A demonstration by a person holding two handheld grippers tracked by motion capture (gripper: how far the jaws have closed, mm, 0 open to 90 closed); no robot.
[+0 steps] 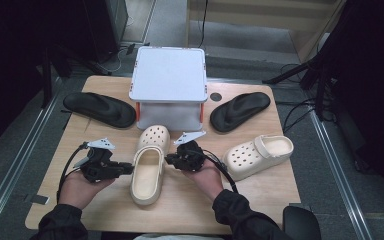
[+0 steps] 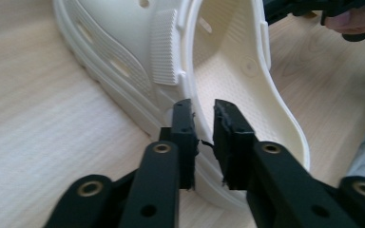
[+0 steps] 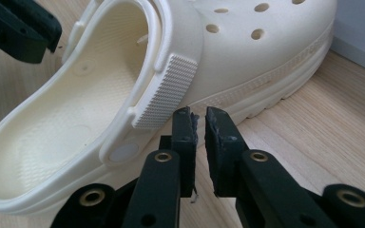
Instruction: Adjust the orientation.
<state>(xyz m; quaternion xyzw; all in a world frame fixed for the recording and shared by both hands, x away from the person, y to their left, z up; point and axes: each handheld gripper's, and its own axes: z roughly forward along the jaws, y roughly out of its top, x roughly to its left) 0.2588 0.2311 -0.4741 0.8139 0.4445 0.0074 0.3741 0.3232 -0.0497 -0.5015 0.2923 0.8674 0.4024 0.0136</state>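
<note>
Both tongs flank the cream clog (image 1: 149, 170) lying just in front of the white box (image 1: 169, 85) on the worktop (image 1: 260, 195). Left tongs (image 2: 202, 123) stand at its outer side, jaws narrowly parted and empty; right tongs (image 3: 198, 124) likewise near its strap hinge. Nothing is gripped yet, so placing it looks wholly ahead. Second clog (image 1: 258, 155) and 2 black sandals (image 1: 99, 109) wait beside the box.

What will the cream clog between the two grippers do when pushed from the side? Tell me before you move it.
The cream clog looks like moulded foam, so it is probably light and would slide on the wooden table rather than tip, given its wide flat sole. Its thin side wall may flex if pinched. The left gripper and right gripper stand narrowly open at its sides.
</note>
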